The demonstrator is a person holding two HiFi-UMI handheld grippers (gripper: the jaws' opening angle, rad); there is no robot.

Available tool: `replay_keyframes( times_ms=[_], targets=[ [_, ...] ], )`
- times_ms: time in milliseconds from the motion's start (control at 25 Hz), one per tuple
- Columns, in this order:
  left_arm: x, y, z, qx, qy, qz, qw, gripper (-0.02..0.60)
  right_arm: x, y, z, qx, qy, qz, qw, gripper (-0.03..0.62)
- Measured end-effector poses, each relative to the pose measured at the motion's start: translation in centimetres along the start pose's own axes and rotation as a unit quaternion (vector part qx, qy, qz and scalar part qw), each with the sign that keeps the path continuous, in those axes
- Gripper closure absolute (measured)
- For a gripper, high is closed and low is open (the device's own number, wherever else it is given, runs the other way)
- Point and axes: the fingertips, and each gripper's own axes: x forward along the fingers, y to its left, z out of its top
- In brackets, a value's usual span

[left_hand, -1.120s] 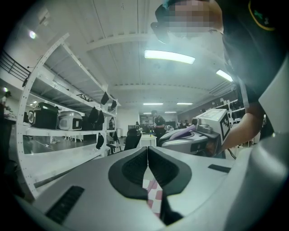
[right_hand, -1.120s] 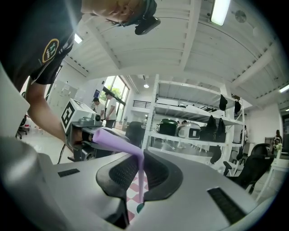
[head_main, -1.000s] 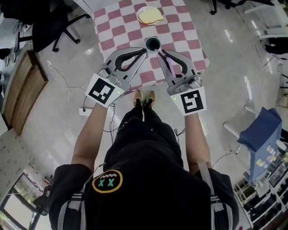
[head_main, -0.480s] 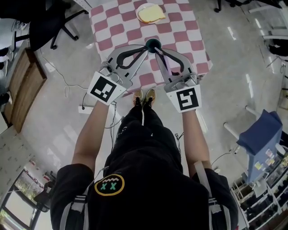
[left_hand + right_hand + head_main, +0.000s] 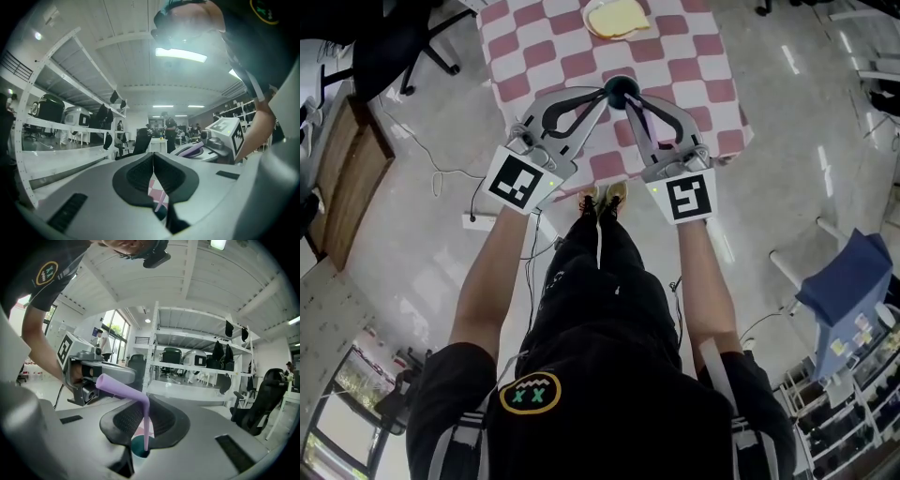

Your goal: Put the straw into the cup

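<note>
Left gripper (image 5: 153, 161): jaws pressed together, nothing between them; tips just beside the cup on its left.
Cup (image 5: 622, 89): dark teal, upright on the checked table (image 5: 694, 66), mid-width, between the near edge and the plate.
Straw (image 5: 146, 420): purple, bent; lower part upright with its end within the cup's rim; upper part slants off toward the left gripper.
Right gripper (image 5: 636, 101): jaws closed on the straw below its bend; tips over the cup's right side.
Plate (image 5: 616, 17): at the far edge, carrying bread.
</note>
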Motion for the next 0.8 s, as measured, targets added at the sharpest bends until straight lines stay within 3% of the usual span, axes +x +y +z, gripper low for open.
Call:
replay_keyframes(
  times_ms=[800],
  targets=[
    [1.5,1.9,-6.3,-0.012,0.026,0.005,0.9996,0.561,3.2,0.1,-8.0,0.049,0.043,-0.008,0.998,0.542]
  ],
)
